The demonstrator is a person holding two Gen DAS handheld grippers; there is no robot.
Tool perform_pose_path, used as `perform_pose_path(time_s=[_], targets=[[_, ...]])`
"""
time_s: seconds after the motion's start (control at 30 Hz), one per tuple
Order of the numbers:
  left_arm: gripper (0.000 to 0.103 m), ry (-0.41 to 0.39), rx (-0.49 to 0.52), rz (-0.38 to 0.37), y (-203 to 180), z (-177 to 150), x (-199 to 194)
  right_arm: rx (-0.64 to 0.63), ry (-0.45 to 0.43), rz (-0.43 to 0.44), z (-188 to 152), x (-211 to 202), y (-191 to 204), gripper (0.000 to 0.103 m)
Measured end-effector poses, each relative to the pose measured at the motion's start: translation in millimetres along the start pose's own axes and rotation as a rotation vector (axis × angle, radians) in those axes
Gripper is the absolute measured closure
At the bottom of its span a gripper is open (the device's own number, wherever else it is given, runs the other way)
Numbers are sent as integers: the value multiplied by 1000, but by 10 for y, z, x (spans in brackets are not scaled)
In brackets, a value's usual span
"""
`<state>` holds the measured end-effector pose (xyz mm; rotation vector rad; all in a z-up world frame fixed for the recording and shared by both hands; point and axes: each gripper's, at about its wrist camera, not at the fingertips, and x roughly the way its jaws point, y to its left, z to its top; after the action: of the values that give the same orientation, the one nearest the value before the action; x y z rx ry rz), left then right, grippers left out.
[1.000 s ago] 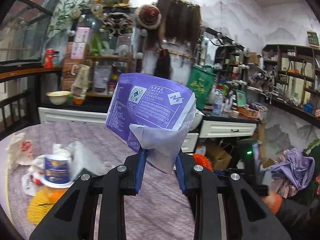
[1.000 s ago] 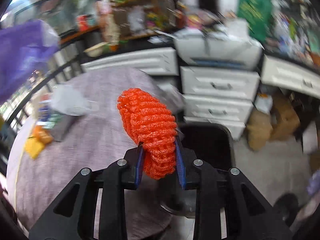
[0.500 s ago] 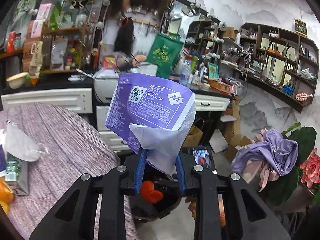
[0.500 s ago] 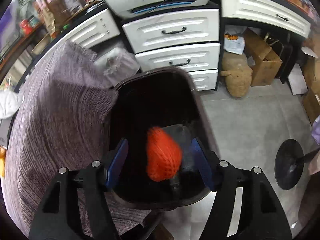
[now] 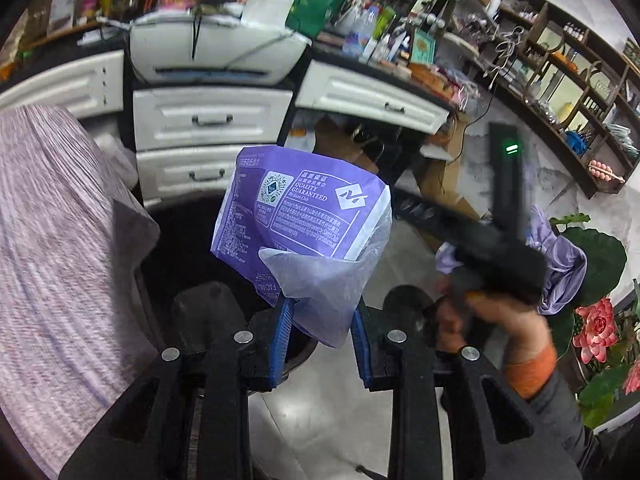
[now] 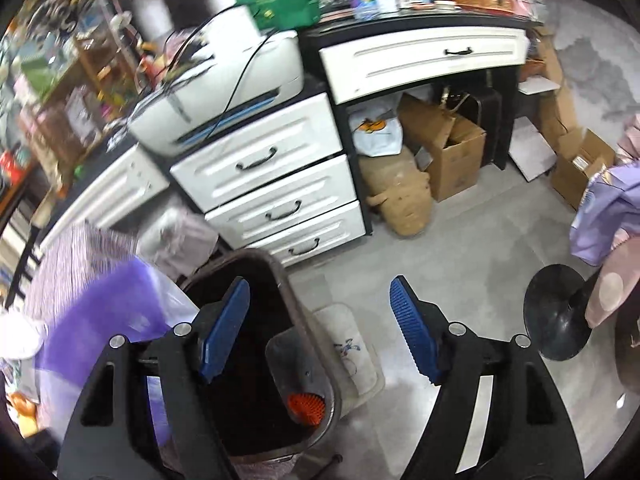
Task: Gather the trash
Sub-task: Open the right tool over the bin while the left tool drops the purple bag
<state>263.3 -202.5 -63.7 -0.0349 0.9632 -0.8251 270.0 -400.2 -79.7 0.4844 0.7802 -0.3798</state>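
My left gripper is shut on a purple plastic wrapper with white print, held over the dark trash bin beside the table. The wrapper shows as a purple blur at the left of the right wrist view. My right gripper is opening, its blue pads wide apart with nothing between them, above the bin's rim and the floor. An orange foam net lies inside the bin. The other gripper, held in a hand, appears at the right of the left wrist view.
A table with a purple striped cloth borders the bin on the left. White drawers and a printer stand behind it. Cardboard boxes sit under the desk; a black stool base stands on the grey floor at right.
The right gripper opened and dropped the orange foam net into the bin, then swung right. The left gripper moved from over the table to over the bin, tilting down with the wrapper.
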Motion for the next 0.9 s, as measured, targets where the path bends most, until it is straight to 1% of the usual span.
perform_pose_path(time_s=[0.07, 0.17, 0.23, 0.3, 0.37, 0.43, 0.47, 0.5, 0.53, 0.6, 0.63, 0.67, 0.73, 0.77, 0.8, 0.9], targets=[[75, 39, -16, -2, 19, 5, 143, 17, -5, 7, 34, -30, -56, 30], [75, 108, -71, -32, 83, -5, 306, 26, -6, 15, 38, -67, -83, 30], [75, 127, -76, -43, 70, -18, 360, 26, -7, 20, 42, -76, -76, 29], [75, 140, -74, -33, 55, -35, 406, 26, -3, 22, 31, -71, -64, 29], [74, 159, -90, -31, 75, -43, 462, 25, 2, 24, 17, -65, -58, 29], [72, 189, -120, -32, 113, -53, 516, 22, 5, 26, 11, -60, -51, 29], [63, 193, -128, -24, 128, -63, 531, 20, 7, 27, 9, -55, -50, 29], [57, 189, -127, -19, 127, -83, 519, 20, 10, 27, 9, -47, -53, 27], [54, 184, -120, -19, 135, -78, 529, 21, 10, 26, 9, -45, -57, 27], [37, 173, -94, -7, 116, -91, 507, 24, 5, 21, 12, -50, -73, 26], [34, 163, -88, -4, 107, -87, 500, 25, 3, 18, 15, -53, -84, 26], [29, 153, -84, -16, 88, -81, 475, 28, 1, 16, 18, -56, -93, 25], [24, 143, -72, -49, 50, -60, 425, 38, -3, 15, 28, -66, -125, 24], [19, 134, -61, -60, 17, -46, 379, 41, -5, 14, 28, -71, -131, 24], [15, 122, -51, -62, -14, -39, 333, 41, -5, 14, 25, -75, -131, 24], [11, 79, -9, -42, -109, -25, 185, 26, -3, 30, 20, -86, -103, 24]])
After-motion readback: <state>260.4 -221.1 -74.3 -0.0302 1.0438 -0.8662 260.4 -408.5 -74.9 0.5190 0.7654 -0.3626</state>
